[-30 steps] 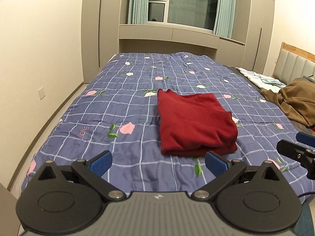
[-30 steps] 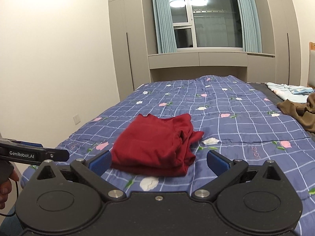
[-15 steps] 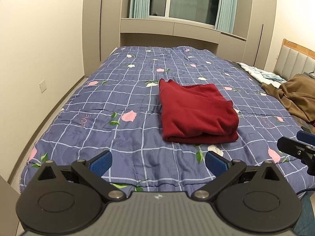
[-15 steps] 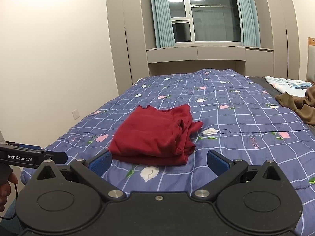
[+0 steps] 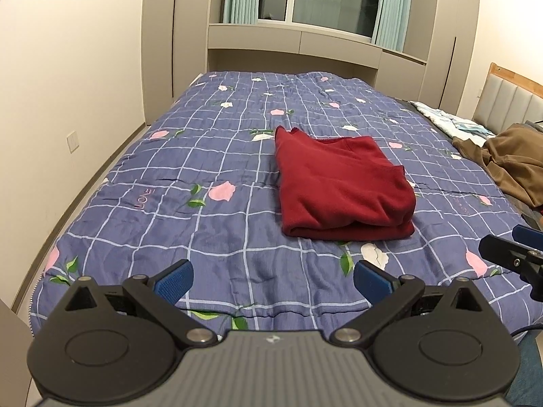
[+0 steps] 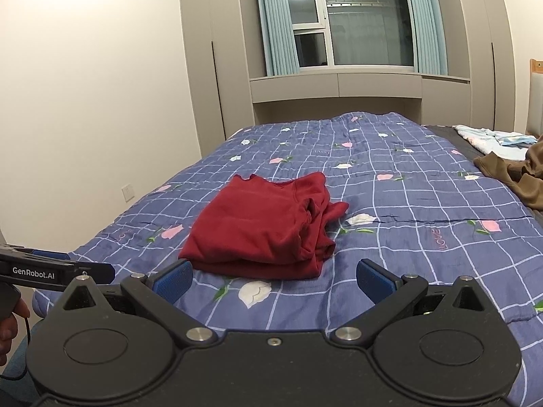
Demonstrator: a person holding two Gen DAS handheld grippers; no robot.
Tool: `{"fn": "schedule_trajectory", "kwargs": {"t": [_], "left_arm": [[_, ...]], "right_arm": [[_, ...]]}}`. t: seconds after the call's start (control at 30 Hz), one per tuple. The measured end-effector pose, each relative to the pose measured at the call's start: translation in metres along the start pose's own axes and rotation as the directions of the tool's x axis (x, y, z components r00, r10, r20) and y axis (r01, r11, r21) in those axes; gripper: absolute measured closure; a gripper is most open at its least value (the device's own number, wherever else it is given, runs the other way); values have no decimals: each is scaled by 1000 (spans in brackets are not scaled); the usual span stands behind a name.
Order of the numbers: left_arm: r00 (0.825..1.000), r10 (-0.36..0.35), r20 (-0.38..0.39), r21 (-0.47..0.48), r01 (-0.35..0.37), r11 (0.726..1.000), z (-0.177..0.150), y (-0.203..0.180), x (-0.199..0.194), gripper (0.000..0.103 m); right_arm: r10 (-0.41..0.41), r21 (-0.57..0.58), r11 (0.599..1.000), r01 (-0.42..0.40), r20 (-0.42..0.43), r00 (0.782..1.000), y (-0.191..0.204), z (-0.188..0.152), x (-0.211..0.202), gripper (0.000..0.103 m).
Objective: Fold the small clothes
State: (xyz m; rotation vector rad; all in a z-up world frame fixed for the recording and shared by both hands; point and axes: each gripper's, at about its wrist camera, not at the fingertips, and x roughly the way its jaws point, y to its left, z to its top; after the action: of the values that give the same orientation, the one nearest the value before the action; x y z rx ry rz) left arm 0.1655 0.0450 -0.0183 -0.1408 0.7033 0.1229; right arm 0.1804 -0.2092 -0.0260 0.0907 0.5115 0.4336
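Folding looks done on the red garment, which I see stacked in a neat rectangle mid-bed toward the near edge of the quilt, my left gripper and right gripper both spread apart, empty, with the brown clothes by the right edge probably left

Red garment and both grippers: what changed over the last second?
Both grippers drew back from the folded red garment: it sits farther from the left gripper and right gripper, with more quilt showing. Nothing grasped or released. Garment stays folded in place; both grippers' fingers stay open and empty.
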Motion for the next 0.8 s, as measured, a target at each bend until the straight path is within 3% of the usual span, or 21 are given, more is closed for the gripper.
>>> {"fn": "schedule_trajectory", "kwargs": {"t": [0.37,0.63,0.8], "left_arm": [[999,0,-51,-9,-1,1000,2,1,14,1],[994,81,-72,23,-80,997,2,-6,25,1],[995,51,-88,0,-52,999,3,-3,31,1]], "right_arm": [[-7,6,1000,8,-33,999,-4,-1,13,1],[-13,20,1000,14,-61,998,-8,-3,22,1],[-16,24,1000,18,-81,997,-10,-5,29,1]]}}
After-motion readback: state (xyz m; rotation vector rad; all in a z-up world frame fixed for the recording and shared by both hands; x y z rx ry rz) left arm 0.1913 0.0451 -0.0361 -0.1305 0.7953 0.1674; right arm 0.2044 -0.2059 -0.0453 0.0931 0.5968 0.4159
